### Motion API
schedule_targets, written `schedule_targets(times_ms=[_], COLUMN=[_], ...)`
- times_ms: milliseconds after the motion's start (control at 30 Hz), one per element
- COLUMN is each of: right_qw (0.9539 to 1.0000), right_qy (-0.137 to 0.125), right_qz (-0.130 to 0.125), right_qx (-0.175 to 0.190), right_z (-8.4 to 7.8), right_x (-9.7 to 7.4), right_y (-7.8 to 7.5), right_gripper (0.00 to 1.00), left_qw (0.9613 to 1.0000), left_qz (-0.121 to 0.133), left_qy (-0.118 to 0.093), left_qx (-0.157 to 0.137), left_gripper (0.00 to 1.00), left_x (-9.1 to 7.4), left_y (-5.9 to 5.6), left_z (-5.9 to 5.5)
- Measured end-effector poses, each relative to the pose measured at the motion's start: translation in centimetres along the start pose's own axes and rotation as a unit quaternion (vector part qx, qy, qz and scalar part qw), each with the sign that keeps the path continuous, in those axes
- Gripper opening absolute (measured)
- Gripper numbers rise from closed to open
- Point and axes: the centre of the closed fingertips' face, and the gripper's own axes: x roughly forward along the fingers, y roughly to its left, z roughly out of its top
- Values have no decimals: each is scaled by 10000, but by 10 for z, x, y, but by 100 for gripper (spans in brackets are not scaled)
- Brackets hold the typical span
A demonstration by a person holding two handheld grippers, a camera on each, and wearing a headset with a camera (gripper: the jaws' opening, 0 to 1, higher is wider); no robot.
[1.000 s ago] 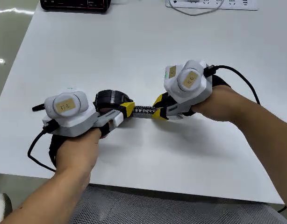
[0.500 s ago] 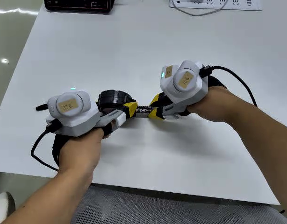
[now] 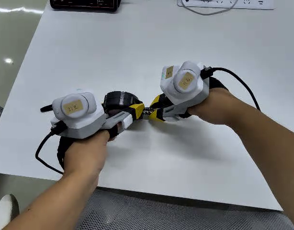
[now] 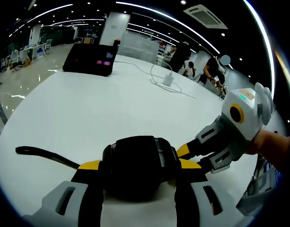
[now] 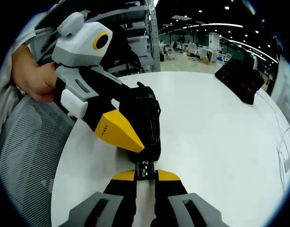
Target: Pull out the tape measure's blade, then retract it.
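The right gripper (image 5: 146, 176) has its yellow-tipped jaws closed on the blade (image 5: 145, 166), just beside the case. A short marked length of blade is exposed. The black tape measure (image 5: 147, 111) rests on the white table (image 5: 211, 137), clamped by the left gripper (image 5: 131, 135), which enters from the left.

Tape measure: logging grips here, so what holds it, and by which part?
The left gripper clamps the tape measure by its black case; the right gripper pinches its short exposed blade.
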Motion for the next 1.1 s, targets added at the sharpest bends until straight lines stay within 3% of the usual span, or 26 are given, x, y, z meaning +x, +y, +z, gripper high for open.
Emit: schedule_targets(times_ms=[900,1100], right_qw=[10000,10000], right_qy=[-62,-79], right_qz=[-53,-31], right_qx=[-15,-6], right_z=[7,9], right_x=[5,6], right_y=[1,4], right_gripper=[12,17], left_qw=[9999,9998], left_qz=[-15,-88], left_qy=[-11,11], left_qx=[-110,-154], left_gripper=[58,59], left_x=[0,1], left_y=[0,-1], left_z=[0,0])
